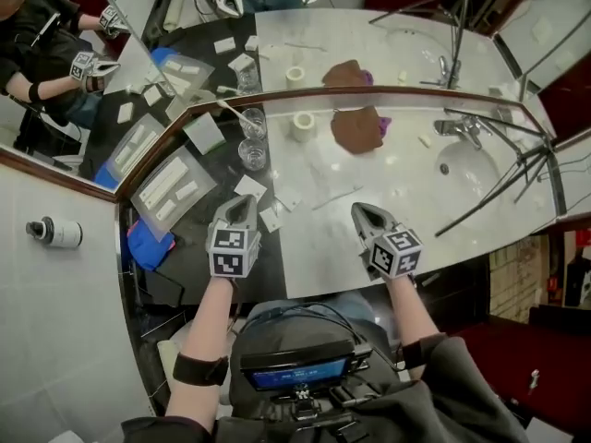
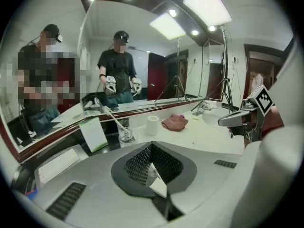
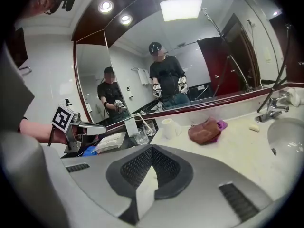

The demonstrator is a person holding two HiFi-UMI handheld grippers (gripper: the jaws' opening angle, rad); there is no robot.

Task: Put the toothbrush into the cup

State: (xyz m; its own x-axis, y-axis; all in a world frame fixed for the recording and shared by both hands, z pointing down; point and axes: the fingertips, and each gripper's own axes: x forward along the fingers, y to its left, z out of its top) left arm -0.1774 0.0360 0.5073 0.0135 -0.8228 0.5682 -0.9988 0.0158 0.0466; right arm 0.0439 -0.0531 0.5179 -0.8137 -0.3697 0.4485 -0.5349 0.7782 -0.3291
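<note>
Your left gripper (image 1: 237,201) is clenched on nothing: in the left gripper view its jaws meet tip to tip with only air around them. Your right gripper (image 1: 358,210) is clenched and empty as well, its jaws pressed together in its own view. Both hang over the front half of the counter (image 1: 388,192), the left one over the dark strip toward the left end, the right one over the pale stone near the middle. The toothbrush (image 1: 235,113) is in the cup (image 1: 253,124), which stands close to the counter's back edge, right under the mirror (image 1: 388,44). Its handle leans up and to the left, out over the rim. The cup lies straight ahead of your left gripper's tips and well apart from them. An empty glass (image 1: 252,155) stands between the two, just in front of the cup (from your left gripper's camera the two glasses overlap, so they are hard to tell apart there). From your right gripper the cup is ahead and off to the left, farther away. A white roll (image 1: 303,125) and a brown cloth (image 1: 356,129) sit along the back edge to the cup's right, and the basin (image 1: 480,169) is toward the right end.
</note>
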